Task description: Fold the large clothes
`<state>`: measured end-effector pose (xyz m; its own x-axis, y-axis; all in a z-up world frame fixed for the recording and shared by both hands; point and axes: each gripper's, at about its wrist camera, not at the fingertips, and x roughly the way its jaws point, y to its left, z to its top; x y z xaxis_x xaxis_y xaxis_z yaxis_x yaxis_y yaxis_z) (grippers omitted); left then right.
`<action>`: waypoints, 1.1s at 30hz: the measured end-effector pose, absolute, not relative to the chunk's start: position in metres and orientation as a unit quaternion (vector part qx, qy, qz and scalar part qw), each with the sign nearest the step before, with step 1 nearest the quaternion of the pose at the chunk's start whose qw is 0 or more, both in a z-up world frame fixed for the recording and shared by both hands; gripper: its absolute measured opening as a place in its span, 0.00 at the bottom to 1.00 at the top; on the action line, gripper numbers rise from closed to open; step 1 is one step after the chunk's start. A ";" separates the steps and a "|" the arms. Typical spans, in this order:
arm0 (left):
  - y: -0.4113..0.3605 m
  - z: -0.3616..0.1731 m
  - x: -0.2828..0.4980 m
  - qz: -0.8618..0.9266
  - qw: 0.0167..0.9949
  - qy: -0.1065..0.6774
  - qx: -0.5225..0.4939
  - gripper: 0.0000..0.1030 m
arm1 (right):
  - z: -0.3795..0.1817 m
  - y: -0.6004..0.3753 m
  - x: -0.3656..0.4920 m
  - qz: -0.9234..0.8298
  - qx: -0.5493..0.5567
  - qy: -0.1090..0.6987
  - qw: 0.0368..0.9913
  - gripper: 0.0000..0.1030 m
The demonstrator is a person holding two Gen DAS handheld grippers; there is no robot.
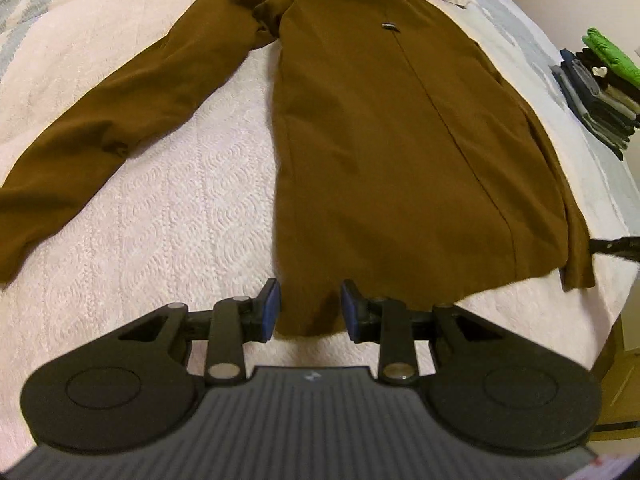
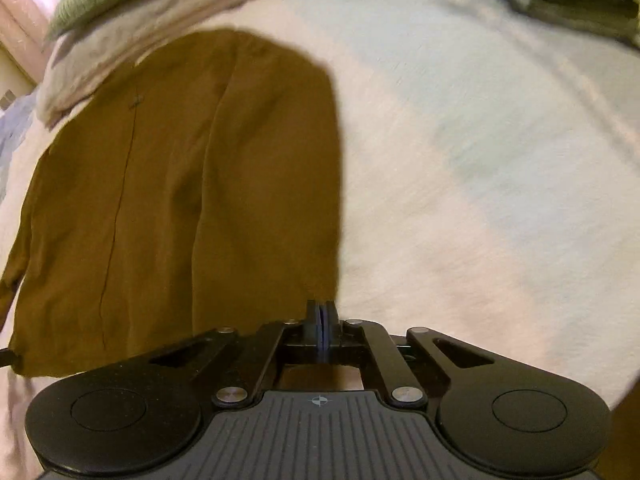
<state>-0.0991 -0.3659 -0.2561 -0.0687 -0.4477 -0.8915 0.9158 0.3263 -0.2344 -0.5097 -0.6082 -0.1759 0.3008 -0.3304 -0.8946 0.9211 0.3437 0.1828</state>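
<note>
The coat (image 1: 400, 140) lies flat on the bed (image 1: 160, 208), front side up, with one sleeve (image 1: 100, 128) spread out well to the left of my left gripper (image 1: 310, 312). The other sleeve already lies folded in over the body.

Left gripper: fingers apart, one blue pad (image 1: 271, 310) on each side of the hem's left corner. The pads do not press the cloth; I hold nothing with this gripper.

Right gripper (image 2: 320, 320): fingers together. The coat's right edge sits just ahead of the tips, and I cannot tell whether any cloth is caught between them. This view is blurred.

Risks from this position:

- Left grip takes only the top layer. Cause: pads closing above the hem instead of under it. Result: the coat opens at the front seam (image 1: 440, 120) on lift.
- Right grip is empty. Cause: fingers closed short of the edge. Result: only one corner rises and the fold goes skew.
- Spread sleeve drags. Cause: lifting the hem before the sleeve is folded in.
- Coat bunches. Cause: pads catching the bed cover with the cloth.
</note>
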 end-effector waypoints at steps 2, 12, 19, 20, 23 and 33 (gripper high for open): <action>-0.366 -0.253 -0.099 -0.534 0.642 0.500 0.230 0.27 | -0.153 -0.617 -0.524 -0.453 0.336 0.402 0.721 0.00; -0.376 -0.257 -0.097 -0.494 0.664 0.516 0.222 0.27 | -0.115 -0.714 -0.565 -0.591 0.194 0.431 0.654 0.03; -0.377 -0.272 -0.099 -0.485 0.652 0.533 0.235 0.28 | -0.164 -0.650 -0.501 -0.377 0.300 0.410 0.774 0.54; -0.376 -0.276 -0.099 -0.484 0.651 0.533 0.241 0.28 | -0.175 -0.642 -0.492 -0.349 0.307 0.417 0.781 0.54; -0.373 -0.282 -0.097 -0.487 0.647 0.536 0.236 0.28 | -0.201 -0.628 -0.473 -0.303 0.321 0.424 0.791 0.54; -0.360 -0.276 -0.092 -0.513 0.634 0.539 0.212 0.04 | -0.220 -0.642 -0.472 -0.239 0.385 0.401 0.796 0.07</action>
<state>-0.0917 -0.3602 -0.2764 -0.1063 -0.4210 -0.9008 0.8789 0.3840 -0.2831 -0.4720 -0.6416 -0.2197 0.5638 -0.0715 -0.8228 0.6900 0.5884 0.4216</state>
